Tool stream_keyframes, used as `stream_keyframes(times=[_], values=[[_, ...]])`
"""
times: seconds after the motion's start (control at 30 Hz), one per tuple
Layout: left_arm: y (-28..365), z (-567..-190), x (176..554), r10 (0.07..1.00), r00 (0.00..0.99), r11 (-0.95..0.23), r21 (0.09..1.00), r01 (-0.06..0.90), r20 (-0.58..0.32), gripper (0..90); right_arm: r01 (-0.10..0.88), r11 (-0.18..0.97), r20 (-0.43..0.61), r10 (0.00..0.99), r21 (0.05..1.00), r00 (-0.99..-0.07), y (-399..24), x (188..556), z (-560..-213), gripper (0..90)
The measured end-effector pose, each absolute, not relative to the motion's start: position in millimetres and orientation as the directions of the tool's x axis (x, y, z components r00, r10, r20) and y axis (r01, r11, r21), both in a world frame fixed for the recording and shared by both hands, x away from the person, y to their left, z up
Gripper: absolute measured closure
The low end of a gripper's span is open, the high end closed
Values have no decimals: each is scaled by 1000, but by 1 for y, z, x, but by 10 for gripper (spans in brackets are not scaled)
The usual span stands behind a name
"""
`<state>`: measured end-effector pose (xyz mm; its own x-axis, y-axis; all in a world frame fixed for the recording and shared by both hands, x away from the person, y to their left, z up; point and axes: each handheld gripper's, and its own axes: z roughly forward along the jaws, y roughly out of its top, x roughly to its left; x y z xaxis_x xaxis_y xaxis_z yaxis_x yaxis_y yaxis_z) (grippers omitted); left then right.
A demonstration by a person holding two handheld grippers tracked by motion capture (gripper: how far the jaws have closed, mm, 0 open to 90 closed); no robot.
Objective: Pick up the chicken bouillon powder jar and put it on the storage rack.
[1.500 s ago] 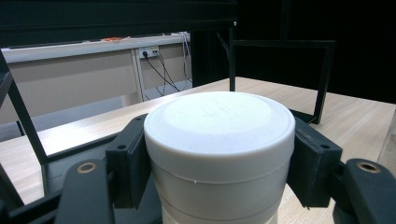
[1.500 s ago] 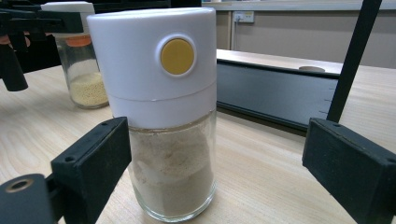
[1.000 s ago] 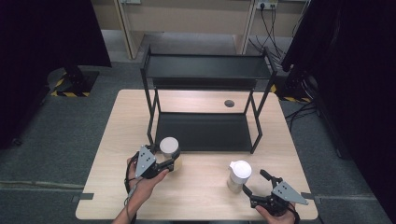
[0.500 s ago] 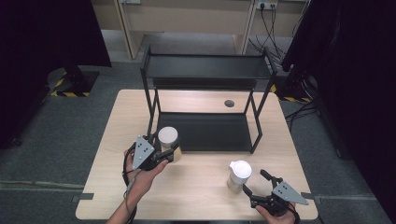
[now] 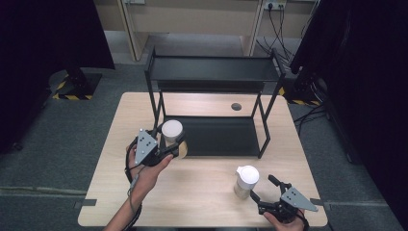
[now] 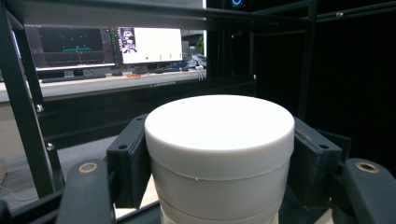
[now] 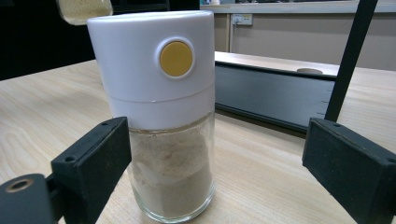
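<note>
My left gripper [image 5: 166,147] is shut on a glass jar with a white lid [image 5: 172,130] and holds it above the table, just in front of the black rack's left front post. In the left gripper view both pads [image 6: 128,163] press the sides of the jar [image 6: 219,140] right under its lid. A second jar [image 5: 246,180], with a white cap and pale powder inside, stands on the table at the front right. My right gripper [image 5: 264,190] is open around this jar [image 7: 163,116], which stands nearer one pad [image 7: 93,163]; the jaws are wide apart.
A black two-tier rack [image 5: 211,70] stands at the back middle of the wooden table [image 5: 202,187], its low shelf [image 5: 216,137] bare. A round cable hole [image 5: 235,106] lies behind it. The lifted jar's base [image 7: 84,9] hangs at the top left of the right gripper view.
My left gripper has lifted its jar off the table and carried it a little toward the rack. The right gripper and its jar have stayed put.
</note>
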<state>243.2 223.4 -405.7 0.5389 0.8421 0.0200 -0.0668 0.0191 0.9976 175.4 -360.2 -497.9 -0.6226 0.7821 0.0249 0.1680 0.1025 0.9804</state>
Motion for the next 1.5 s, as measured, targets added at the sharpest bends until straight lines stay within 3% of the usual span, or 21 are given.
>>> stream_keyframes(times=[1.5], values=[[211, -322, 266, 888, 460, 51, 987, -153, 25, 329, 166, 95, 29, 783, 982, -621, -361, 175, -499, 81]])
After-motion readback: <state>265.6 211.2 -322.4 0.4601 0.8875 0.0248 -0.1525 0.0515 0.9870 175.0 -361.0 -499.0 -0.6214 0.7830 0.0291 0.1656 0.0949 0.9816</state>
